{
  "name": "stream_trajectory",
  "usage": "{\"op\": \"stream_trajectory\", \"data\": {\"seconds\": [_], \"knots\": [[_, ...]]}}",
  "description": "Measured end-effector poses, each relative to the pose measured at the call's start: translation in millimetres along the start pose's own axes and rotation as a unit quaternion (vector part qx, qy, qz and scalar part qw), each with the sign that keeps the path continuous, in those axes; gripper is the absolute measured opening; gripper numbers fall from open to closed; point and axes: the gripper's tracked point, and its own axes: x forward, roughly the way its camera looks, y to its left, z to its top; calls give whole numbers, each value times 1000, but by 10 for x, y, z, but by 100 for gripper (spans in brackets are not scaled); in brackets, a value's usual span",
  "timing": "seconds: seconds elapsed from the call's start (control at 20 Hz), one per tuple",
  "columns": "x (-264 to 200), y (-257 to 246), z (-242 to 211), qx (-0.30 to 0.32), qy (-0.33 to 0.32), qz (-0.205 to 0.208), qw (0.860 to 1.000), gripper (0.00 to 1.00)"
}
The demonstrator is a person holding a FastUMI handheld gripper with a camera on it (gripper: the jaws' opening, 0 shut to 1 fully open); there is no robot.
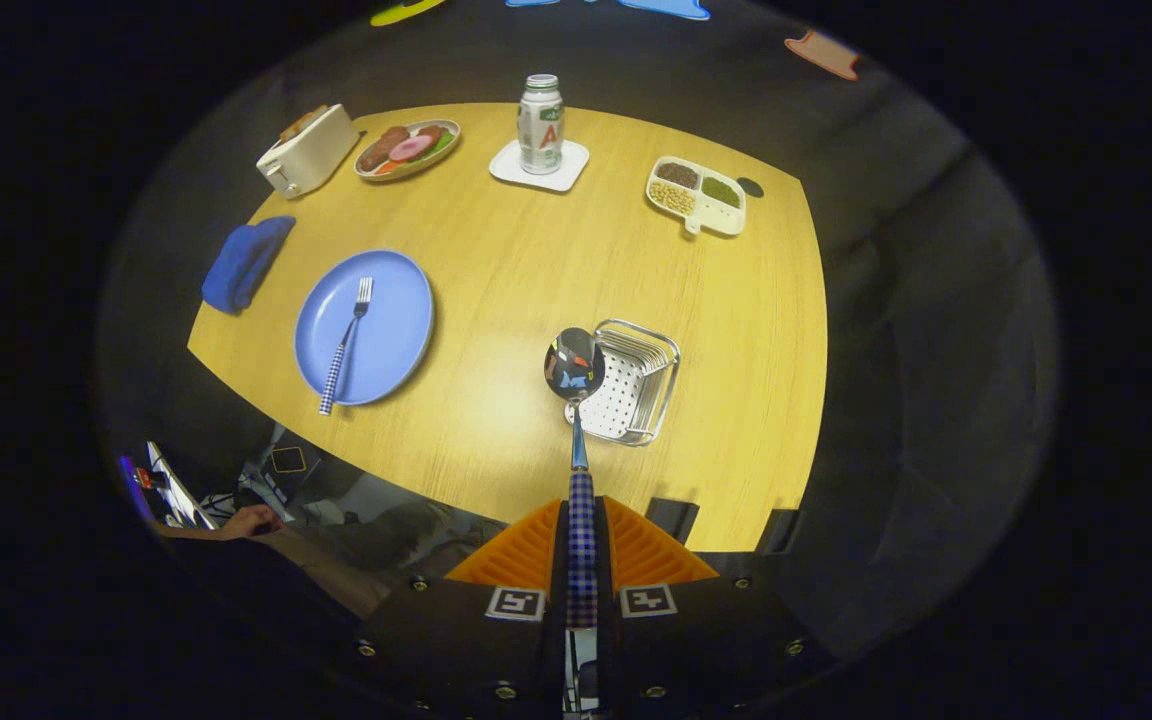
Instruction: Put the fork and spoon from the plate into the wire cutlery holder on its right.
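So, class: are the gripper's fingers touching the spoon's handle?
Touching. The gripper view shows the gripper shut on the spoon, both fingers pressed against its checked handle, the bowl held above the wire cutlery holder.

The wooden table (536, 260) serves as the landmark. At its far left corner sits a cream toaster (307, 150), and just beside that an oval dish of sliced food (407, 149). Along the table's far edge, near the middle, a can (540, 124) stands upright on a white square coaster (539, 165). Toward the far right corner rests a white divided tray of beans and grains (696, 194). A folded blue cloth (245, 262) lies at the table's left edge.
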Motion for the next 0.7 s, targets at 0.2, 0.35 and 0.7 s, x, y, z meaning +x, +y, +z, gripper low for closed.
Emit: {"op": "stream_trajectory", "data": {"seconds": [0.2, 0.35, 0.7], "knots": [[221, -196, -44, 0, 43, -4, 999, 13], [413, -238, 53, -15, 71, -7, 997, 13], [803, -257, 177, -53, 141, -11, 989, 13]]}}
